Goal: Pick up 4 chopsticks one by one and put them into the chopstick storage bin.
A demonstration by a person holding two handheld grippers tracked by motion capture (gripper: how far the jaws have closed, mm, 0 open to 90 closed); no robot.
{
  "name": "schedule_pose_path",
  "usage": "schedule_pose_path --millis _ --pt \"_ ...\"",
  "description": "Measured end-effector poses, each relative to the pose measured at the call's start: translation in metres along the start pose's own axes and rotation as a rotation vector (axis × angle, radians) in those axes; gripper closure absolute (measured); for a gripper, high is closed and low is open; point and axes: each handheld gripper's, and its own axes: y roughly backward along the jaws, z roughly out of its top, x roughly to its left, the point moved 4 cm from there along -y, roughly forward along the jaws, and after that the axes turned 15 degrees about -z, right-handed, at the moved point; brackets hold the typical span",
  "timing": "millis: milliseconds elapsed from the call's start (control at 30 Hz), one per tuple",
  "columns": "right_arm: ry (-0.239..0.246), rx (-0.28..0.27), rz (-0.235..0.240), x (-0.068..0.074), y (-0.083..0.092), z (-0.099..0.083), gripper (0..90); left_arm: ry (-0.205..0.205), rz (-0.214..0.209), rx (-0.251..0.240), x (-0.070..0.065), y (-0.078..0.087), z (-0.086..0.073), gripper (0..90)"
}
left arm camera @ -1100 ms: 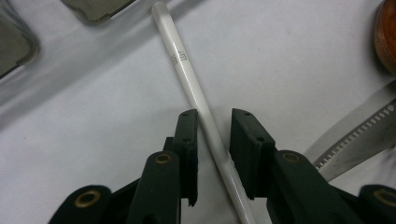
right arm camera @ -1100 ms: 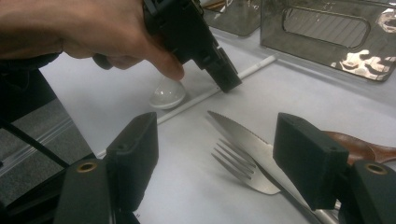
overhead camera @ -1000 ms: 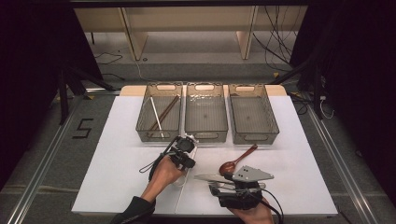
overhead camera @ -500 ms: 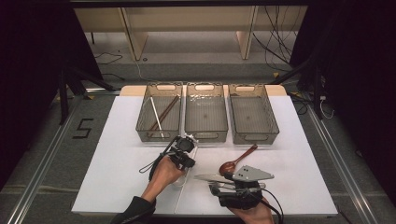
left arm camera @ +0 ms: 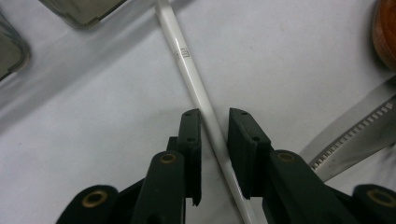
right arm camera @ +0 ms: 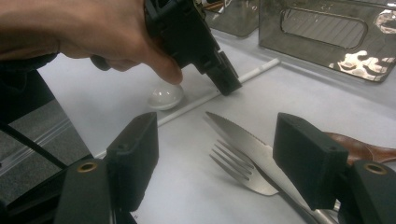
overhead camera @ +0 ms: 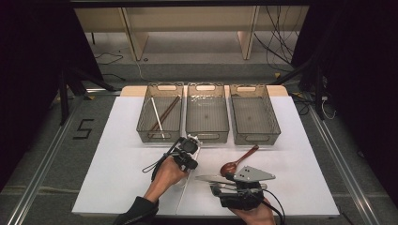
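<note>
A white chopstick (left arm camera: 187, 60) lies on the white table and runs between the jaws of my left gripper (left arm camera: 215, 116). The jaws have just eased open a little and a thin gap shows beside the stick. In the high view my left gripper (overhead camera: 195, 145) points down at the table just in front of the bins. My right gripper (right arm camera: 219, 158) stands wide open, with nothing between its pads, low over a metal fork (right arm camera: 238, 168) and a serrated knife (right arm camera: 243, 140). A brown wooden spoon (overhead camera: 239, 159) lies just beyond them.
Three clear bins stand in a row at the back: the left bin (overhead camera: 143, 129) holds brown and white chopsticks, the middle bin (overhead camera: 206, 137) and right bin (overhead camera: 277, 129) look bare. A small white rounded piece (right arm camera: 165, 97) lies by the left hand.
</note>
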Motion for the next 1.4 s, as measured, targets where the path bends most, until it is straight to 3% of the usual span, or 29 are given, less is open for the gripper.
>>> schedule_pose_path --millis 633,867,967,1067,1167,1400 --pt "0.001 -0.003 0.000 0.0000 -0.0003 0.0012 32.4 0.003 -0.006 -0.008 0.0005 0.0021 0.0009 79.8" --pt "0.003 -0.004 0.000 0.0003 -0.0003 0.0019 32.5 -0.005 0.007 0.042 -0.0043 -0.0014 0.0031 76.9" --pt "-0.001 -0.003 0.000 -0.0006 -0.0001 0.0017 32.5 -0.015 0.016 0.049 -0.0052 -0.0018 0.0035 76.7" --pt "-0.004 -0.003 -0.001 -0.0014 0.0005 0.0016 32.6 -0.005 -0.006 0.054 -0.0031 -0.0011 0.0042 77.5" --pt "-0.005 -0.004 -0.001 -0.0012 0.0009 0.0020 32.7 -0.030 0.011 0.065 -0.0047 -0.0015 0.0050 78.1" --pt "-0.005 -0.004 0.000 -0.0010 0.0003 0.0025 32.9 -0.028 -0.012 0.060 -0.0038 -0.0011 0.0052 81.8"
